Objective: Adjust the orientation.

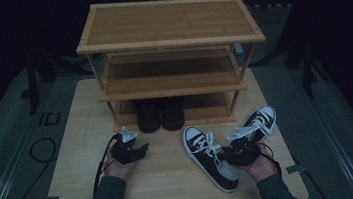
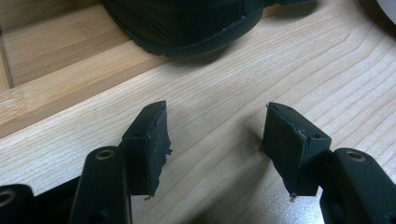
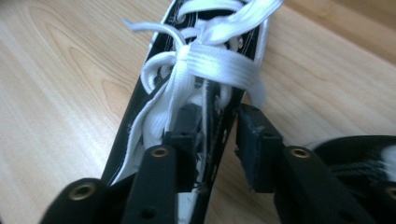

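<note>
Black sneaker, toe toward shelf, long axis slightly leftward; right gripper fingers loosely astride its side.

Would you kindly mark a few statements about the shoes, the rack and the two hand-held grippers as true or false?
1. The left hand-held gripper holds a sneaker. False: its jaws stand open over bare table.
2. The right hand-held gripper has one jaw inside the near sneaker and one outside its side wall. True.
3. A dark pair of shoes sits on the lowest shelf of the wooden rack. True.
4. The second sneaker rests on the rack's top shelf. False: it lies on the table, right of the rack.
</note>
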### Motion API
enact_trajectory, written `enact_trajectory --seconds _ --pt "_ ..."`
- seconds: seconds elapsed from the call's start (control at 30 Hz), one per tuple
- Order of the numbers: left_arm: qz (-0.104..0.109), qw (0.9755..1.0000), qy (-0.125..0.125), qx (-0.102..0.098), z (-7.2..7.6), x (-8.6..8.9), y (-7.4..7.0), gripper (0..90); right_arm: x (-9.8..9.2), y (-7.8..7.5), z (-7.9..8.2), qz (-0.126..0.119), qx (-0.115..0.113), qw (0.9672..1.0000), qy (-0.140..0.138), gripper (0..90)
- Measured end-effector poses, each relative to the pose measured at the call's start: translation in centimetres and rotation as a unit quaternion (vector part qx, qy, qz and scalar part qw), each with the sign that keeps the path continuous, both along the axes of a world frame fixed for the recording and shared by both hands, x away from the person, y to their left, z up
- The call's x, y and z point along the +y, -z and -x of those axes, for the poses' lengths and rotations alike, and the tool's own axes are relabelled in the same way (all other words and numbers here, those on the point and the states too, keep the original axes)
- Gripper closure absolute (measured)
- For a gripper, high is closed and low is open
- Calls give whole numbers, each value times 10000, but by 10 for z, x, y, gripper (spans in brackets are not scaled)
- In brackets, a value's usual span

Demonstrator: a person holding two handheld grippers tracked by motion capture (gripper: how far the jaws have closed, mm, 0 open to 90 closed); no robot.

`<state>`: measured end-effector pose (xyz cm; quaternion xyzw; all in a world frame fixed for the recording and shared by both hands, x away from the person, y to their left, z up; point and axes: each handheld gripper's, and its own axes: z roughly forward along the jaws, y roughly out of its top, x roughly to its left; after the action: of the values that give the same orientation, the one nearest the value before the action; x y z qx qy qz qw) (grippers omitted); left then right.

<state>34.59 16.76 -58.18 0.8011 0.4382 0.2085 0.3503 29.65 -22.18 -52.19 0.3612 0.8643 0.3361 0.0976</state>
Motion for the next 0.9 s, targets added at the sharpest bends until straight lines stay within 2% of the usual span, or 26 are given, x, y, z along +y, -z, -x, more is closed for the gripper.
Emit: enact_trajectory --seconds 0.2,0.43,0.57,0.7,0.8,0.9 --pt "1 10000 -2 1 0 0 0 410 -9 -17 7 -23 -207 9998 -45 666" --pt "2 10000 -2 1 0 0 0 410 -17 -28 4 -50 -337 9994 52 685" --pt "2 10000 -3 1 0 0 0 410 -21 -29 -5 -55 -339 9993 170 750" --pt "2 10000 -2 0 0 0 0 410 -23 -27 -18 109 -366 9982 454 876" --pt "2 10000 -2 2 0 0 0 410 -25 -25 -28 211 -384 9969 652 898" --pt "3 10000 -3 3 0 0 0 410 -24 -23 -38 356 -380 9960 729 900"
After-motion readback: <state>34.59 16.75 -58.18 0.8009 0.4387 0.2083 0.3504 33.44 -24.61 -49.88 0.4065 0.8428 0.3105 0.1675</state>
